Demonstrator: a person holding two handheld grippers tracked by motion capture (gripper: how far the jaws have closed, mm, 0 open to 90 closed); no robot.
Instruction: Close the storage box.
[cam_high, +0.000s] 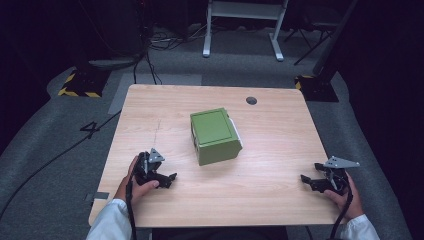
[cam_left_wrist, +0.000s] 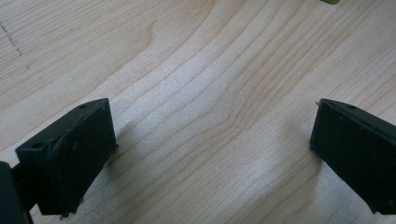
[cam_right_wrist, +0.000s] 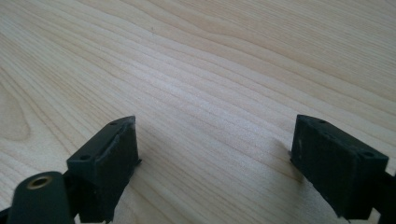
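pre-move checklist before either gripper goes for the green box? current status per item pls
1. Left gripper open, nothing between its jaws: ok.
2. Right gripper open, nothing between its jaws: ok.
3. Green box free of both grippers, standing on the table near its middle: ok.
4. Bare wood between each gripper and the box: ok.
5. Box lid latched or loose: cannot tell.
6. White part on the box's right side, what it is: cannot tell.
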